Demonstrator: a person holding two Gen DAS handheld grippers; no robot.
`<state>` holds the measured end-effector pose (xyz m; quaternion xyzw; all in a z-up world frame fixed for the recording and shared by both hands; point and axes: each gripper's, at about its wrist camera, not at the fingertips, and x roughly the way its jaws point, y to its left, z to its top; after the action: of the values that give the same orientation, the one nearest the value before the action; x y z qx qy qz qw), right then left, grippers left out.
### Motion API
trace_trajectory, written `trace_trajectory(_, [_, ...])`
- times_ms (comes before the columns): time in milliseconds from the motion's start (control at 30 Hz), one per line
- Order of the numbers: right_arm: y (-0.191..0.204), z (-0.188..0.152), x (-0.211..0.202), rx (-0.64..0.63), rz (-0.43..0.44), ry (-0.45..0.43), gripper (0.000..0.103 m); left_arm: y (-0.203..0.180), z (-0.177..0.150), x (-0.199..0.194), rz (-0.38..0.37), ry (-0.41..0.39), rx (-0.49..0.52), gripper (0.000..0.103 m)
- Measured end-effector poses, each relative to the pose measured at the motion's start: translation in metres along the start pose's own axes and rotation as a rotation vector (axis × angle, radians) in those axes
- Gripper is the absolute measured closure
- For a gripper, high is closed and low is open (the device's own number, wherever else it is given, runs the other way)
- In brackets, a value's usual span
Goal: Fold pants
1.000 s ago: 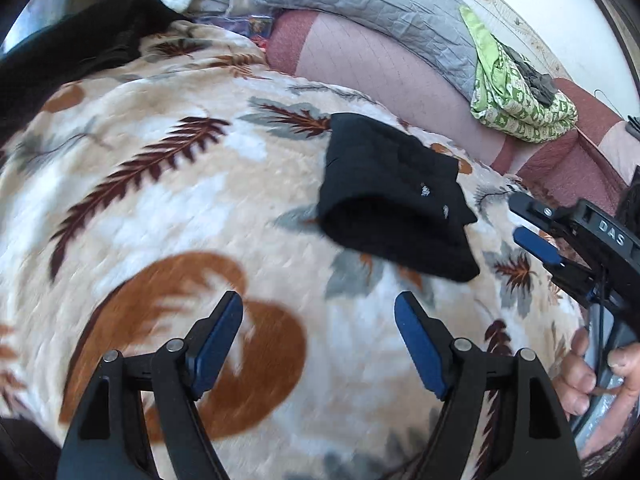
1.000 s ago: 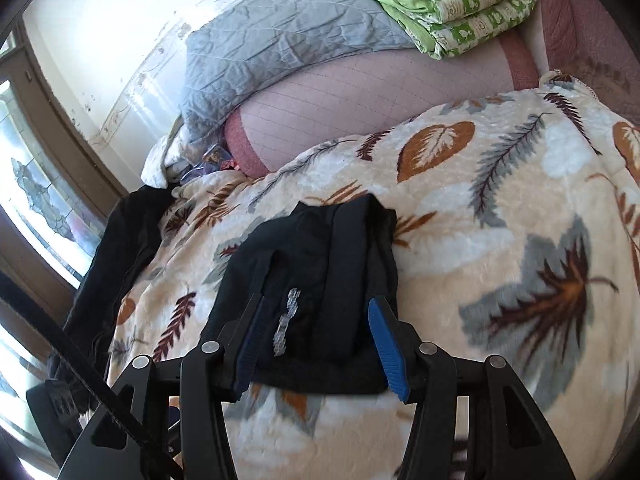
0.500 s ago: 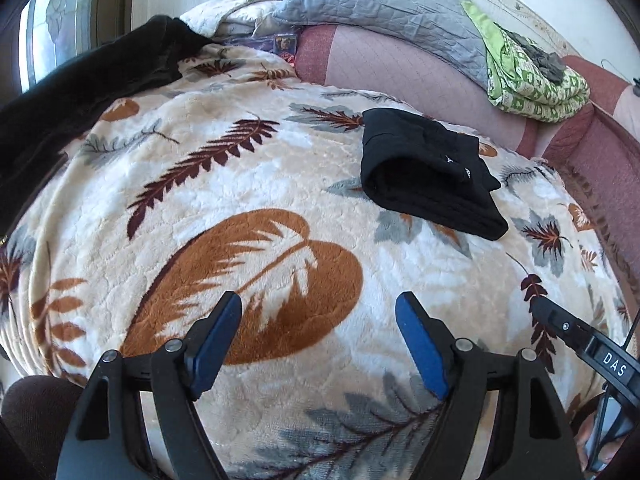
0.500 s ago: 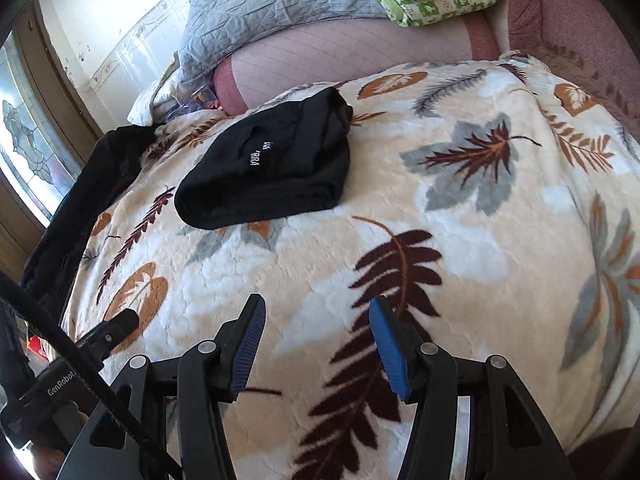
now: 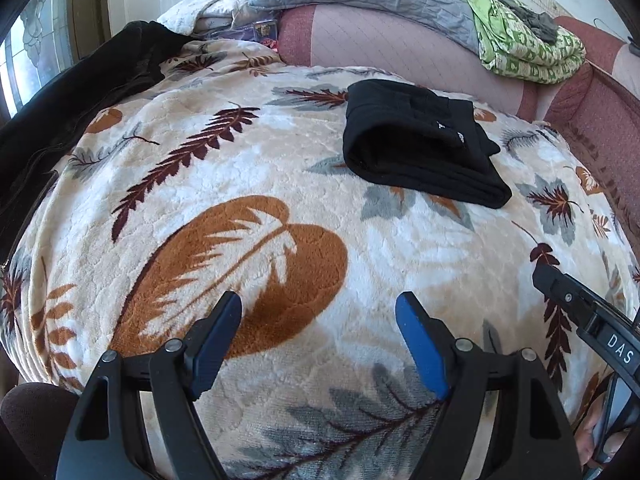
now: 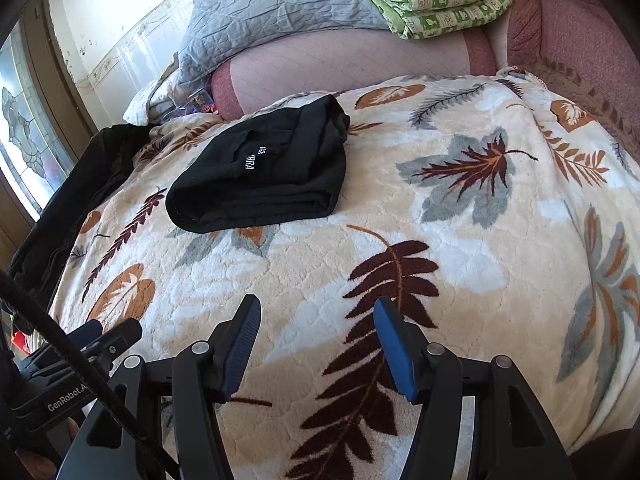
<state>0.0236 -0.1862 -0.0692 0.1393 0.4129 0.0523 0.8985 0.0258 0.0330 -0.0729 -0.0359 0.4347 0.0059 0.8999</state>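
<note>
The pants [image 6: 260,176] have been released and left folded, seemingly done; both grippers, left [image 5: 318,340] and right [image 6: 316,344], are withdrawn, jaws apart, the right's just widened.

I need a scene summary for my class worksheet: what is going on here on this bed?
A person holding two grippers has black pants folded into a compact bundle on the leaf-patterned blanket. Both the left gripper and the right gripper hover over bare blanket, apart from the pants. The right jaws have just been opening, with nothing between them; the left jaws stand open and empty.
</note>
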Motion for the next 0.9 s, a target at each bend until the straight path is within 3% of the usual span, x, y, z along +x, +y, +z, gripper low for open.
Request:
trace_trajectory(300, [-0.005,-0.001,0.008,0.025,0.001,0.021,0.038,-0.004,-0.002,0.011,0.039,-0.006,0.041,0.023])
trace_trajectory(900, [-0.002,-0.002,0.014,0.002,-0.017,0.019,0.033,-0.005,-0.003,0.018,0.037,-0.012,0.054,0.011])
